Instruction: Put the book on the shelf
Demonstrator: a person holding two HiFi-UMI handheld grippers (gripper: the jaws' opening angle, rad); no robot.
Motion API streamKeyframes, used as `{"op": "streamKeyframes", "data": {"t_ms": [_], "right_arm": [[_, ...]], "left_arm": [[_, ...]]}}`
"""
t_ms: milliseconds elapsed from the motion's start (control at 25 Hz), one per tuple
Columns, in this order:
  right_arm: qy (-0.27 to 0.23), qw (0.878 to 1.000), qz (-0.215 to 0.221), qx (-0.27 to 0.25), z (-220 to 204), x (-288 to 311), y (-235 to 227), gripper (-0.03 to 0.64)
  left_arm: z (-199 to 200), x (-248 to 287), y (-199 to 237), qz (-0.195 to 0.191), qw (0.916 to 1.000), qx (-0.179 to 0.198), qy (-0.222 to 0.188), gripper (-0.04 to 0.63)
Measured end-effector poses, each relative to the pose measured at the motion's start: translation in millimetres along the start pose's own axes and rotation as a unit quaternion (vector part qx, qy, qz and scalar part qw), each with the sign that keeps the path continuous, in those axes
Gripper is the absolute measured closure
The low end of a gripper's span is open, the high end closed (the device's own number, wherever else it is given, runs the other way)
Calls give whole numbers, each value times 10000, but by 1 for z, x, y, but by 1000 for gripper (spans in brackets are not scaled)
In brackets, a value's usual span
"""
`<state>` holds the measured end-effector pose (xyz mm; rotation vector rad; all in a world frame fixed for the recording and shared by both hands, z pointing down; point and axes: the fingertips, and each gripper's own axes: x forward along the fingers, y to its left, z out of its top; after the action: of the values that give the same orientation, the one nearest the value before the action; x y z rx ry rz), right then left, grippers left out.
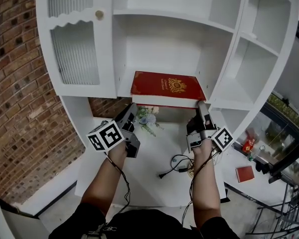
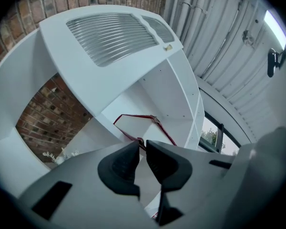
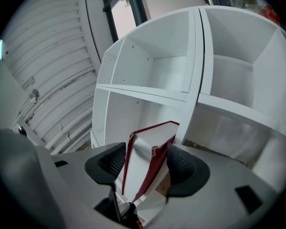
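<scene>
A red book (image 1: 165, 87) with a gold emblem lies flat on a shelf (image 1: 125, 86) of the white cabinet, its near edge over the shelf's front lip. My right gripper (image 1: 202, 107) is shut on the book's near right corner; in the right gripper view the book (image 3: 150, 149) stands between both pads (image 3: 177, 163). My left gripper (image 1: 133, 108) sits just below the book's near left corner. Its jaws, in the left gripper view (image 2: 143, 149), show only a narrow gap with nothing in it, and the book (image 2: 142, 127) lies just beyond the tips.
A ribbed-glass cabinet door (image 1: 74, 49) is left of the shelf, with more open compartments (image 1: 254, 68) to the right. A flower sprig (image 1: 147, 119) and a black cable (image 1: 175, 164) lie on the lower surface. A brick wall (image 1: 15, 83) stands left; another red book (image 1: 245, 174) lies low right.
</scene>
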<state>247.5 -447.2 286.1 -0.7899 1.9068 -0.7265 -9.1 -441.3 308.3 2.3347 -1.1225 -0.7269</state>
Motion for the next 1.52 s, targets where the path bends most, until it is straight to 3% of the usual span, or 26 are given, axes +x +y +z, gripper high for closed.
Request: {"op": "streamKeyframes", "data": {"t_ms": [120,280,560,760,960,1080,1200,1320,1520], "right_arm": [[115,9997,204,-79,-2,-1,-1,442],[205,9991,345,-92,0,-1,-6,471],[123,9999,15,78,5,5,-27,474],[106,9997,-232,31,8,15,-35,480],[215,9917,-999,-776,10,22,-44,503],[347,9772,-1443,-1520,8,23,-46,515],[470,9563,-1819,-2240,8,25,-45,515],[655,9182,-2254,-3190,7,28,-45,512],[812,8422,-2660,-4620,5,32,-44,509]], "left_arm": [[4,4,8,10,9996,-256,-80,543],[6,11,11,21,9997,-211,-101,545],[4,24,17,56,9998,-163,-59,548],[3,34,23,169,9998,129,3,548],[5,43,29,192,9997,120,23,545],[7,47,31,270,9993,246,12,541],[5,49,31,445,9965,697,73,538],[5,50,30,767,9884,1300,181,532],[3,52,27,1281,9632,2334,371,523]]}}
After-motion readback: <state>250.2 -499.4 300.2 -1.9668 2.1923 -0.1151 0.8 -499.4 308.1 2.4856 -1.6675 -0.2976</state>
